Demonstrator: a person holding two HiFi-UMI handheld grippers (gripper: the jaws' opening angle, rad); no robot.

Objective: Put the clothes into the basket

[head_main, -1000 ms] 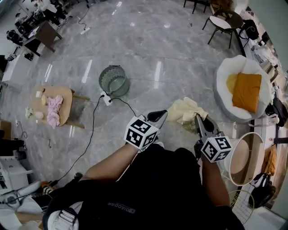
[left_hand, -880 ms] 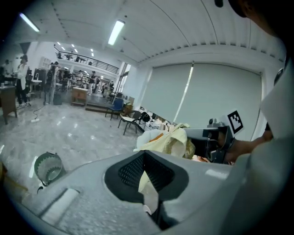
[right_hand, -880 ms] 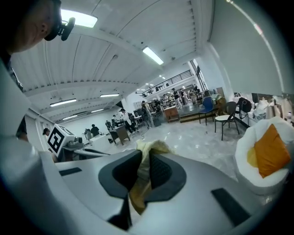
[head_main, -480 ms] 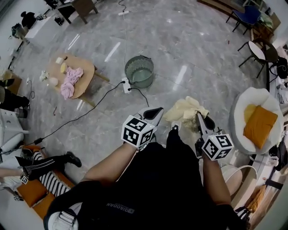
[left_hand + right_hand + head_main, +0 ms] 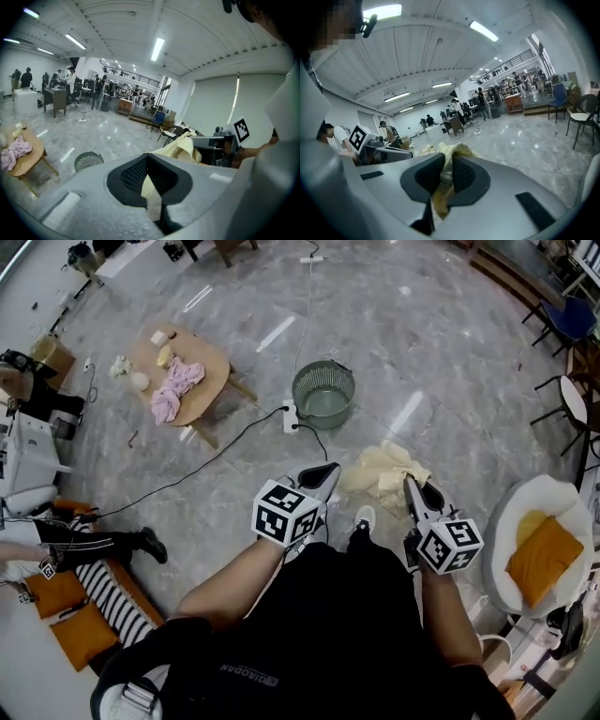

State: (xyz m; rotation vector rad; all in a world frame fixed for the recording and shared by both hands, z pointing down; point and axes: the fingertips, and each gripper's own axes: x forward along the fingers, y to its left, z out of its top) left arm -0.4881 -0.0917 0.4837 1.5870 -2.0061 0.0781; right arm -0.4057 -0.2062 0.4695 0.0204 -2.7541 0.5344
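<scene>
right hand-held gripper (image 5: 444, 174) is clenched on the yellow cloth (image 5: 382, 468), a fold pinched right between the pads and a tail hanging under them. left hand-held gripper (image 5: 150, 180) has its jaws drawn in too, with an edge of the same cloth caught in the narrow gap. so the cloth is up in the air between the two, in front of the person's body, bunched toward the right side. beyond it, out on the floor (image 5: 450, 343), there's the green mesh basket (image 5: 302, 401), upright and well apart from the cloth. just beside the basket lies a white power strip (image 5: 291, 415), its black cable (image 5: 202, 474) snaking off to the left. further left, a round wooden table (image 5: 214, 367) carries a pink cloth (image 5: 174, 390) and a few small pale things. the floor is glossy grey marble, catching the lights. on the right a white round chair (image 5: 506, 521) holds an orange cushion (image 5: 544, 559). at the left edge someone sits on the floor by two orange floor pads (image 5: 75, 620). the room is a big open hall: strip lights (image 5: 158, 49) on a white ceiling, people (image 5: 70, 79) standing at desks far back.
</scene>
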